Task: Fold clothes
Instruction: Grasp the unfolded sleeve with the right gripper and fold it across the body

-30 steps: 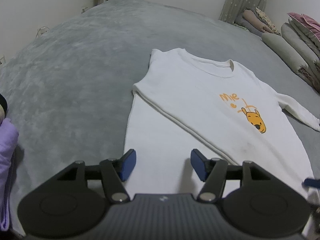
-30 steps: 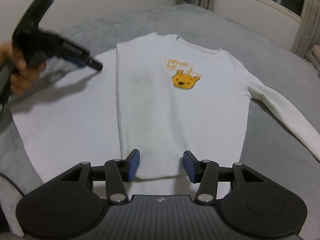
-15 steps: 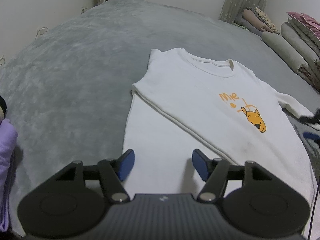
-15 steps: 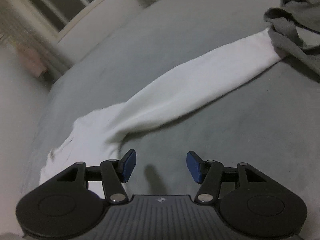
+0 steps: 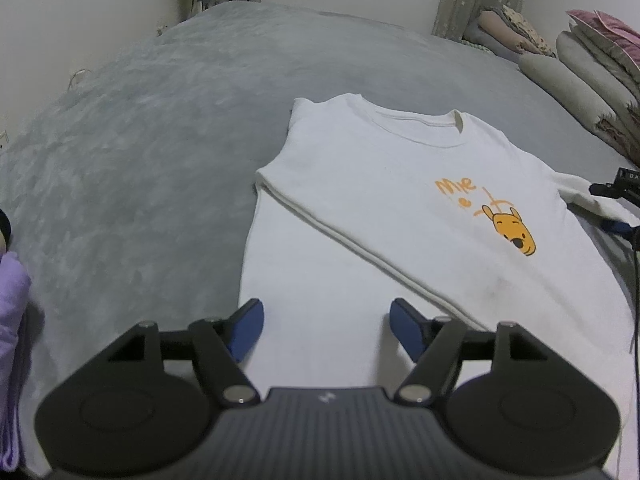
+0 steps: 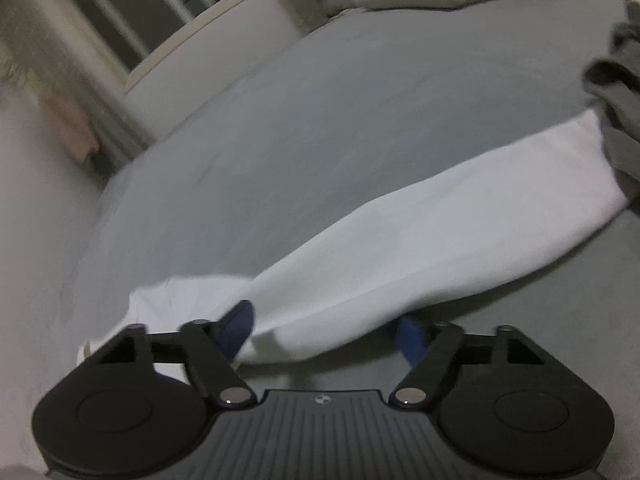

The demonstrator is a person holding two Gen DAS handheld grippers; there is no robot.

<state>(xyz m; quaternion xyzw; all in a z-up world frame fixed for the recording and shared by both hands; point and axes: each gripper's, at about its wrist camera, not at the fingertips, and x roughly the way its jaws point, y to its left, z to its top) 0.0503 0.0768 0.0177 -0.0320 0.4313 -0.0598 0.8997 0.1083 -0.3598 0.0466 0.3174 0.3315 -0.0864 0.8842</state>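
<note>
Fingers: my right gripper (image 6: 326, 332) swung over to straddle the unfolded sleeve (image 6: 420, 248) at 3 o'clock of the white sweatshirt (image 5: 400, 208), jaws parted, not pinching; left gripper (image 5: 327, 330) is opening, empty—sleeve fold next.

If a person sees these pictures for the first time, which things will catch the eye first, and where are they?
First comes the white long-sleeved sweatshirt with an orange cartoon bear print, spread flat on the grey plush bed cover, its one side already folded in. Next, the left tool hovers over the hem, jaws opening with nothing between them. In the right wrist view, the outstretched white sleeve lies between the fingers of the right tool, which are not pressing on it.
</note>
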